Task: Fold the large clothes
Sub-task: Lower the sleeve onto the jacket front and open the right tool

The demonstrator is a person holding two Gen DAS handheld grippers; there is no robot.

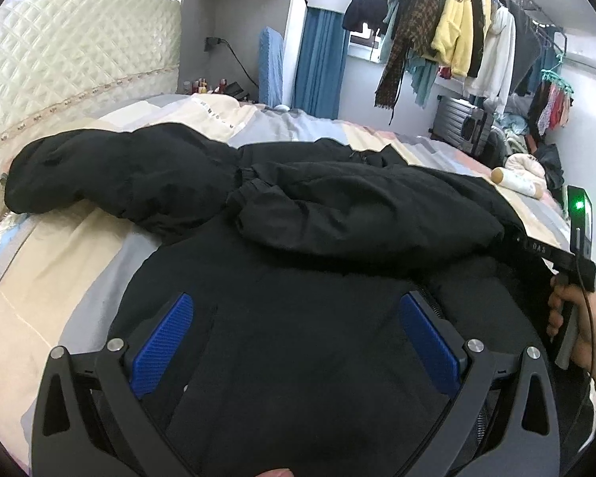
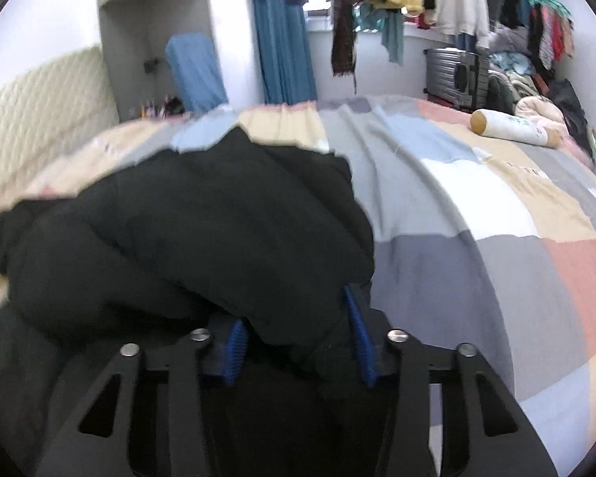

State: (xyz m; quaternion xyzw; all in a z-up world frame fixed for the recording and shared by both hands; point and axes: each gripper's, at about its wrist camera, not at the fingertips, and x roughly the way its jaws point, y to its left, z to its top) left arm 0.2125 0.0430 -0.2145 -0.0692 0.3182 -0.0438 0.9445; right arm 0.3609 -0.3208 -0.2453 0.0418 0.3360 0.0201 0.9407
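Left gripper (image 1: 294, 342) spread wide over the black jacket (image 1: 282, 214), pads not pressing it. Right gripper (image 2: 298, 342) half closed, clamped on a fold of jacket (image 2: 186, 230) at its right edge. Jacket spread on the bed (image 2: 476, 238); open quilt to the right, bottle (image 2: 512, 129) far off.

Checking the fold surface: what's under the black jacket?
The black jacket lies on a patchwork bedspread, visible all around it. Whatever sits directly beneath the jacket is covered and cannot be seen.
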